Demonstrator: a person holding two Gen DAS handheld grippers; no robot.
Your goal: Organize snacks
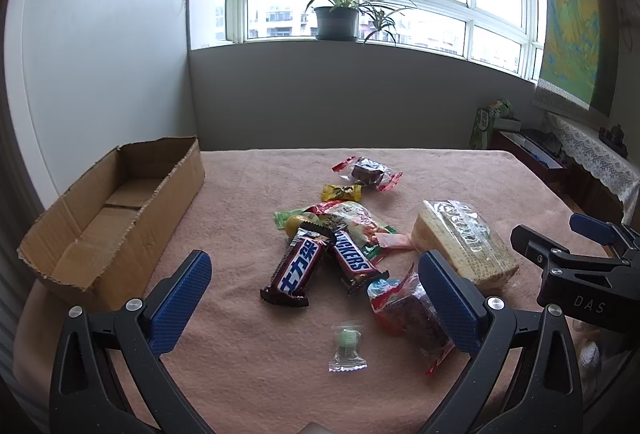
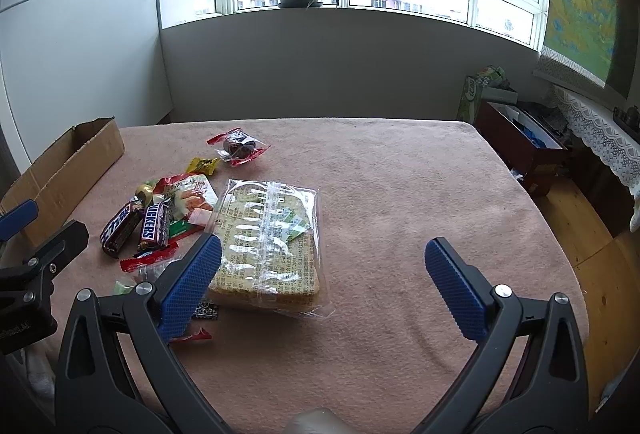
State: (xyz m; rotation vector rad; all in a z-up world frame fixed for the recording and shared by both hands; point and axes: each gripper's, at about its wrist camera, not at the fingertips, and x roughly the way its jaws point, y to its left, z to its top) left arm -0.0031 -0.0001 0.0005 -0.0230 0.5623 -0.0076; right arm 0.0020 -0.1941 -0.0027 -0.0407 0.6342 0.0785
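Note:
Snacks lie in a loose heap on the pink tablecloth (image 1: 248,366): two Snickers bars (image 1: 298,268), a wrapped brown cake (image 1: 416,312), a small green candy (image 1: 347,342), a yellow candy (image 1: 341,192), a second brown cake (image 1: 368,172) and a clear pack of wafers (image 1: 464,244) (image 2: 266,248). An open cardboard box (image 1: 108,214) stands at the table's left. My left gripper (image 1: 316,284) is open above the Snickers bars. My right gripper (image 2: 322,276) is open, its left finger beside the wafer pack. Both are empty.
A green and red snack bag (image 1: 352,222) lies under the Snickers bars. The right gripper's body (image 1: 576,274) shows at the right of the left wrist view. A potted plant (image 1: 336,18) stands on the window sill. A low cabinet (image 2: 520,142) stands beyond the table's right edge.

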